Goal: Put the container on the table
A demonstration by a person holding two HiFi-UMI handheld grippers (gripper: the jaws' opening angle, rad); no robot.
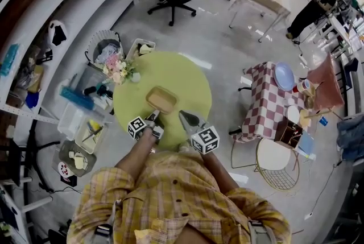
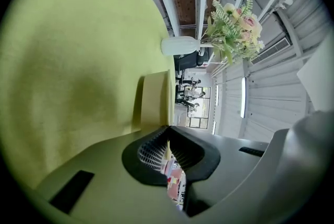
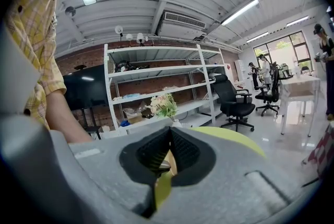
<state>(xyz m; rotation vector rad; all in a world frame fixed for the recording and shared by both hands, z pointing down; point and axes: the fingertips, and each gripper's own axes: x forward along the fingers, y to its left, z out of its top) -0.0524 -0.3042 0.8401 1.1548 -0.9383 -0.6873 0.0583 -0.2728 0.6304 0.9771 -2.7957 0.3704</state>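
Note:
A shallow tan container (image 1: 161, 99) rests on the round yellow-green table (image 1: 187, 81); nothing holds it. My left gripper (image 1: 153, 118) is just short of its near edge, jaws shut and empty. In the left gripper view the container (image 2: 154, 98) stands right ahead of the left gripper (image 2: 167, 129), whose jaws are closed together. My right gripper (image 1: 183, 116) hovers over the table's near edge to the right of the container, also shut on nothing. In the right gripper view, the right gripper (image 3: 169, 130) shows only a sliver of tan and yellow-green through the gap behind its jaws.
A white vase of flowers (image 1: 120, 71) stands at the table's left edge, also seen as flowers (image 2: 234, 28) and flowers (image 3: 164, 105). Bins and a basket (image 1: 105, 46) crowd the floor at left. A checked table (image 1: 267, 100) and wire stool (image 1: 277, 163) stand to the right.

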